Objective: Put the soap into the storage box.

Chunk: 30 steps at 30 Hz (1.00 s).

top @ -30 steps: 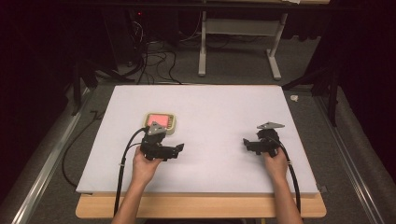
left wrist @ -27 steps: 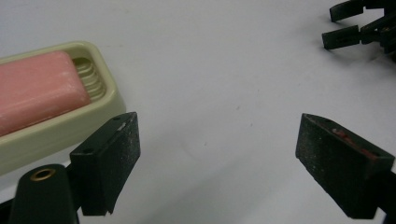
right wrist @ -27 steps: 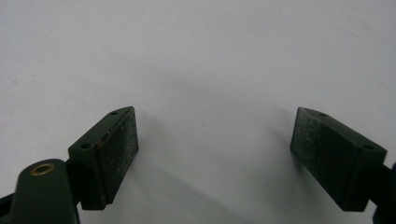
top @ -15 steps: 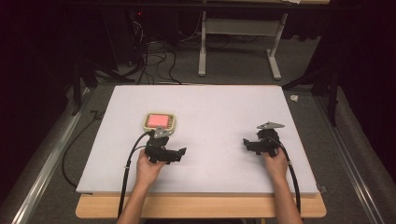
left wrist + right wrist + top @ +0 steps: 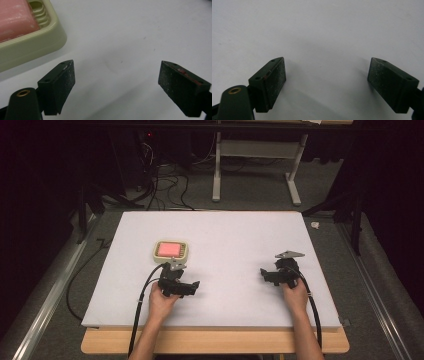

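While both of the person's hands rest low on the white desk (image 5: pixel 235 235), the left hand-held gripper (image 5: pixel 192 289) sits just on the near side of a cream soap dish (image 5: pixel 171 250), close to it but not touching. A pink bar of soap (image 5: pixel 169 249) lies in the dish. Seen from above, the dish stands on the left half of the desk, about midway between the near and far edges, and the gripper's body and grey top plate are right in front of it.

In the left gripper view the jaws stand wide apart with nothing between them but bare white surface. The soap dish (image 5: pixel 30 42) fills the upper left corner there, off to the side of the left jaw and ahead of it, with the pink soap (image 5: pixel 15 18) lying against the ribbed floor of the dish. The pads (image 5: pixel 63 83) are dusty and scuffed; the one on the right carries a small reddish smear along its upper edge.

The right hand-held gripper (image 5: pixel 264 272) is well apart from the dish, over on the right half of the desk, its black cable (image 5: pixel 315 312) trailing back along the forearm. Its own view shows the jaws spread just as wide, holding nothing, with only plain white desk and their soft shadows ahead.
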### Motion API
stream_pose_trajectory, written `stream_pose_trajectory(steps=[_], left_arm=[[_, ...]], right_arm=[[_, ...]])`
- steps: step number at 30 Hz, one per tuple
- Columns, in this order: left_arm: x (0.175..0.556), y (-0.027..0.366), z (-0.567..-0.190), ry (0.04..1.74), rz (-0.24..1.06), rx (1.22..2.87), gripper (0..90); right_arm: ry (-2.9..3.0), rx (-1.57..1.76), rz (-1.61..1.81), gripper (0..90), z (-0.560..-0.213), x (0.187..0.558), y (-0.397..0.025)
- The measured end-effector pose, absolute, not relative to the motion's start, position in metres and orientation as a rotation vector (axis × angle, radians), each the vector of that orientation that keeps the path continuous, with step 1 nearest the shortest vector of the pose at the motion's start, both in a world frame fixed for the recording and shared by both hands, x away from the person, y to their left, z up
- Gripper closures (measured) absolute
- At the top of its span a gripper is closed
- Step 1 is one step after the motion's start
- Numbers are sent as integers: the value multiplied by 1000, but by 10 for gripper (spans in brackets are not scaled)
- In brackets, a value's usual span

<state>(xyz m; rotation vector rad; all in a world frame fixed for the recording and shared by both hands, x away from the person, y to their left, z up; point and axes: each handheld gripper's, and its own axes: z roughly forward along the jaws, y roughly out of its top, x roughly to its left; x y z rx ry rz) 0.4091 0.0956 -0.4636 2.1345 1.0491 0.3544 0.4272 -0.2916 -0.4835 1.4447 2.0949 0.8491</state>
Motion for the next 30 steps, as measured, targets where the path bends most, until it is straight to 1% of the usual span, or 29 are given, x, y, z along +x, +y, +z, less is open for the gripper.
stream_pose_trajectory(steps=[6,11,14,20,23,30], left_arm=[[411,95,-468,1061,349,2125,148],[411,91,-473,1056,409,2146,148],[410,88,-476,1043,422,2156,147],[412,86,-479,1041,424,2148,147],[414,85,-483,1045,400,2153,147],[411,85,-487,1040,429,2128,144]], right_arm=[[2094,1444,850,158,-484,427,-292],[2094,1446,849,158,-484,427,-292],[2095,1444,849,158,-484,427,-292],[2095,1444,849,158,-484,427,-292],[2094,1446,849,158,-484,427,-292],[2095,1442,849,158,-484,427,-292]])
